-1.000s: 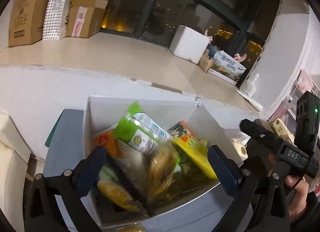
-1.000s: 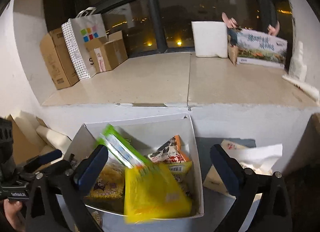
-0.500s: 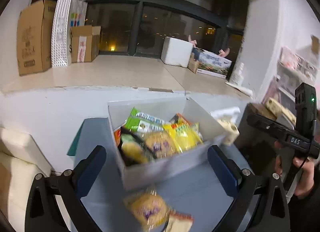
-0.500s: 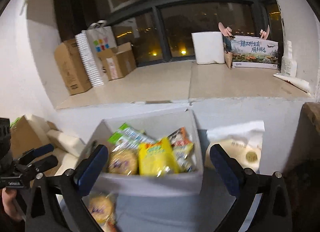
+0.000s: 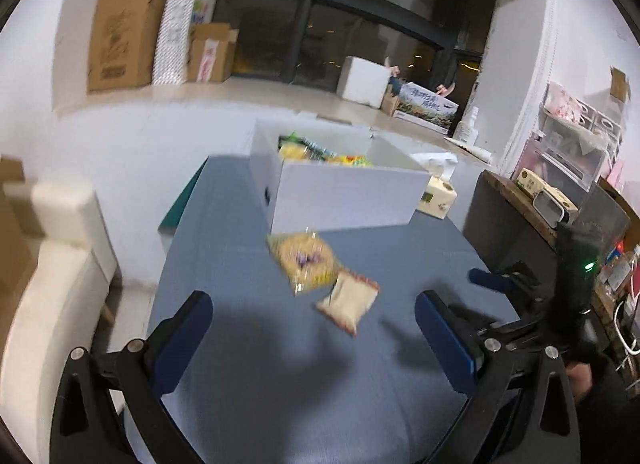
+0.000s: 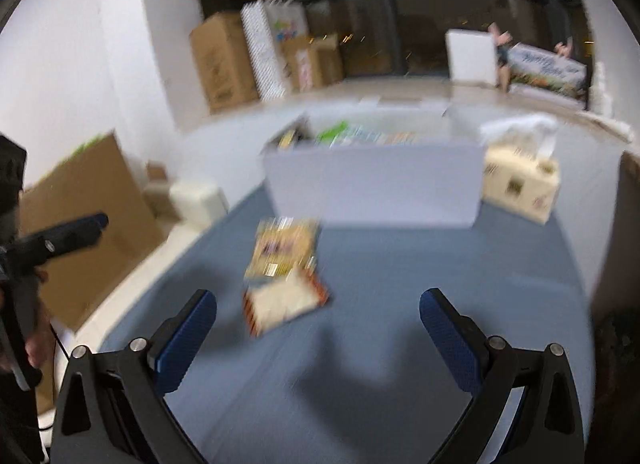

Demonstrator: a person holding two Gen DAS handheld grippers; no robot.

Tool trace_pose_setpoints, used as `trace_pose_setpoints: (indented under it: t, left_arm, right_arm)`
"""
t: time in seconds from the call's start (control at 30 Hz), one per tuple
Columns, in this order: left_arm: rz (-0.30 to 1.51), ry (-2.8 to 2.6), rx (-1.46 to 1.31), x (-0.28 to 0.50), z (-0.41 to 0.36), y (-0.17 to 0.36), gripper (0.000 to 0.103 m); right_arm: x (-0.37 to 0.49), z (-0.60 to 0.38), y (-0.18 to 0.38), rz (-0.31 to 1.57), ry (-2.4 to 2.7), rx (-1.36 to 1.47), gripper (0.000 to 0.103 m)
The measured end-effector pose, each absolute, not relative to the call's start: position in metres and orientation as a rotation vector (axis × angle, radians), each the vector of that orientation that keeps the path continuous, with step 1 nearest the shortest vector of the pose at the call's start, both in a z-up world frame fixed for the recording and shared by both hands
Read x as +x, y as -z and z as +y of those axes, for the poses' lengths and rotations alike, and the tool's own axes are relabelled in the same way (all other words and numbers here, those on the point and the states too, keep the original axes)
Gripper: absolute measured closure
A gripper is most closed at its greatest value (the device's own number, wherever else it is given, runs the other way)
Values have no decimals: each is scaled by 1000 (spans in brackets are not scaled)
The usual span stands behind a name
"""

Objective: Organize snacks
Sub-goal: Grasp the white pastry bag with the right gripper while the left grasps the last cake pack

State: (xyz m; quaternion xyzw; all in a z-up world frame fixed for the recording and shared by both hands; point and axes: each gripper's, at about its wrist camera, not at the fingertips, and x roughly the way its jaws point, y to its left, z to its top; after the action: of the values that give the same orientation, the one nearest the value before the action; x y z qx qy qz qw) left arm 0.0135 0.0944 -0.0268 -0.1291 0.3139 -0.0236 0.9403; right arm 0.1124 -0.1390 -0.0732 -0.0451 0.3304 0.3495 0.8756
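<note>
A white box [image 5: 340,191] holding several snack packs stands at the far side of the blue table [image 5: 248,344]; it also shows in the right wrist view [image 6: 376,187]. Two packs lie on the table in front of it: a yellow snack pack [image 5: 304,260] [image 6: 282,248] and a smaller pale pack with a red edge [image 5: 348,300] [image 6: 284,300], touching each other. My left gripper [image 5: 314,328] is open and empty, back from the packs. My right gripper [image 6: 318,328] is open and empty, just short of the pale pack. The views are blurred.
A tissue box [image 5: 438,199] [image 6: 520,183] stands right of the white box. A dark cabinet [image 5: 520,232] with small items is at the right. A cream chair [image 5: 52,264] sits left of the table. Cardboard boxes [image 5: 124,31] line the ledge behind.
Both grippers have pulled back and away from the white box, which now sits farther off. The two packs on the table have come into view in front of it.
</note>
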Motion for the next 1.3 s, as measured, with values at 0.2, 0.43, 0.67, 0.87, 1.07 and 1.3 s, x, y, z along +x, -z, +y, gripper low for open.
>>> trace_pose_setpoints:
  t: [0.2, 0.43, 0.67, 0.87, 1.07, 1.3]
  left_arm:
    - [645, 45, -297, 3, 100, 38, 0]
    - [654, 38, -305, 7, 105, 40, 0]
    - [674, 30, -308, 10, 109, 48, 0]
    - [685, 29, -304, 16, 106, 52, 0]
    - [706, 28, -305, 26, 104, 57, 0]
    - [760, 47, -260, 66, 85, 66, 0]
  right_arm:
    - [123, -97, 98, 752, -777, -203, 0]
    - [149, -38, 112, 767, -813, -441, 0]
    - [178, -19, 134, 852, -861, -511, 0]
    - [188, -26, 142, 904, -879, -440, 8]
    - [180, -41, 126, 871, -883, -397, 34]
    - [159, -97, 95, 822, -817, -257, 34]
